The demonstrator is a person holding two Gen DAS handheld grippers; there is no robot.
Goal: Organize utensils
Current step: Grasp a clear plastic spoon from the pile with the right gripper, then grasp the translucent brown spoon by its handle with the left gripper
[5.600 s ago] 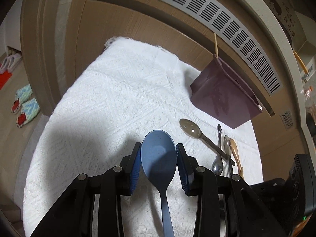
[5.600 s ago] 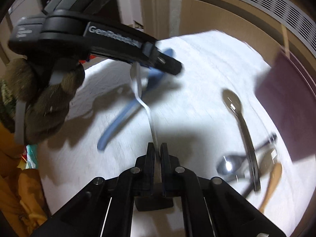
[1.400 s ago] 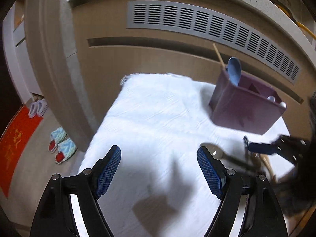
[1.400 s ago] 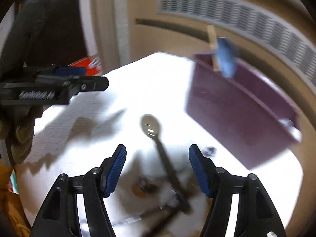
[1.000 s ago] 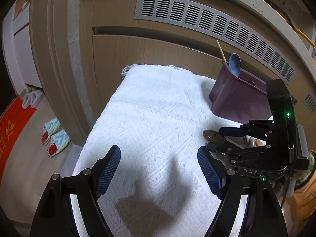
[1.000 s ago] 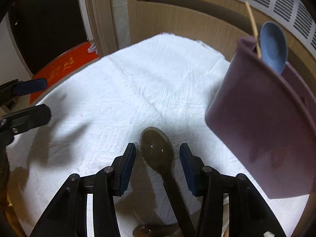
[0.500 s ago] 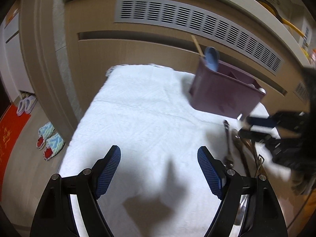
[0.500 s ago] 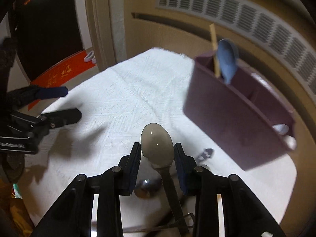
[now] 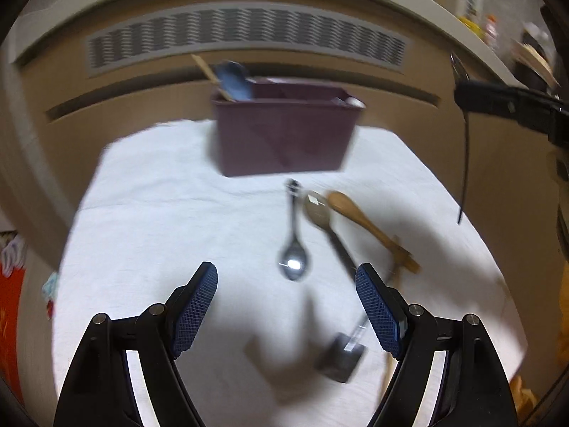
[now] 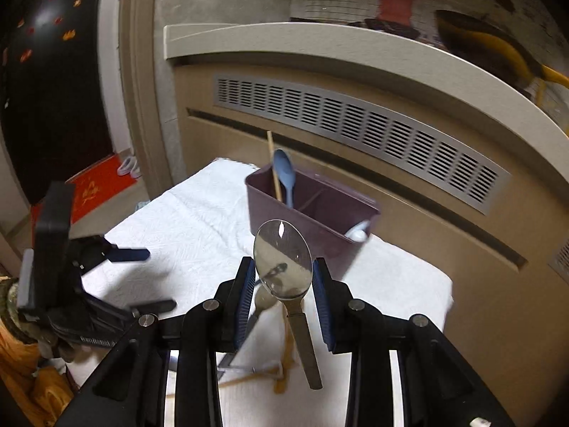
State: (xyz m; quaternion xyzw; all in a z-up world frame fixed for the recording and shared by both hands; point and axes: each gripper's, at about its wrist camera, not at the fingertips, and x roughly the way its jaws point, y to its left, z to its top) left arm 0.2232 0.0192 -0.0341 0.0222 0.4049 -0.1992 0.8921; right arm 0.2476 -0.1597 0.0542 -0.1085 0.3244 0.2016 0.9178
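From the left wrist camera, the left gripper hangs over the white cloth that covers the surface, its blue pads spread wide with nothing between them. Ahead on the cloth lie the loose utensils: a small metal spoon with its bowl toward the camera, a larger dark spoon just beside it, and a wooden spoon angled off to the right; the handles of these last two seem to cross, though blur makes it hard to be sure. Behind them, at the far edge of the cloth, stands the purple organizer box, with a blue spoon and a wooden stick poking up from its left end. At the upper right edge the right gripper shows only as a dark shape, too partial to read.

From the right wrist camera, the right gripper is clenched on a large metal spoon, the pads pressing the sides of its bowl and the handle hanging down toward the cloth. The spoon is held in the air, short of the purple organizer box. Its left compartment holds the blue spoon and wooden stick; something pale rests at its right end. The left gripper appears at the left, released and empty.
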